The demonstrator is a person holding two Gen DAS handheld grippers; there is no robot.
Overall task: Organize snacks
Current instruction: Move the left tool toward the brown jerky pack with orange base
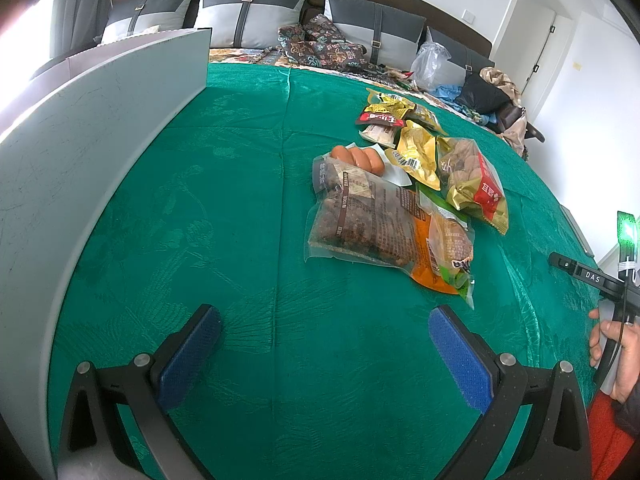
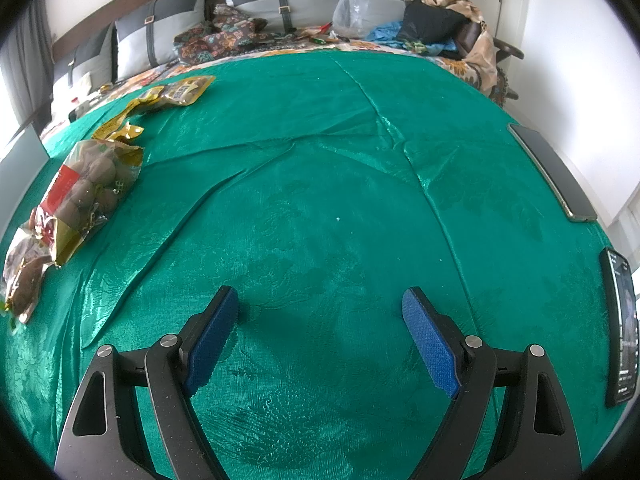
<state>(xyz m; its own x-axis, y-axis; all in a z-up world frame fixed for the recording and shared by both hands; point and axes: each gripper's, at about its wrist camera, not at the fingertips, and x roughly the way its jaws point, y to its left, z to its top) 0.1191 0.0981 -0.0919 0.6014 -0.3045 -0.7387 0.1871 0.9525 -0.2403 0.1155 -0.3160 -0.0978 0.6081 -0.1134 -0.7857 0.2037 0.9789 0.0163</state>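
A heap of snack packets lies on the green cloth [image 1: 240, 240]. Nearest me is a clear bag of dark brown snacks [image 1: 360, 220], with sausages [image 1: 358, 157] behind it, a gold bag of round nuts [image 1: 474, 178] to the right, and small yellow and red packets [image 1: 390, 114] farther back. My left gripper [image 1: 324, 330] hovers open over bare cloth, short of the heap. In the right wrist view the gold nut bag [image 2: 90, 184] and yellow packets [image 2: 176, 94] lie far left. My right gripper [image 2: 320, 310] is open over bare cloth, holding nothing.
A tall grey-white panel [image 1: 88, 152] stands along the left side. A hand [image 1: 616, 352] holding the other gripper's handle shows at right. A phone [image 2: 622, 328] and a dark flat device [image 2: 552, 172] lie at the right edge. Pillows, clothes and a plastic bag [image 2: 354, 8] crowd the back.
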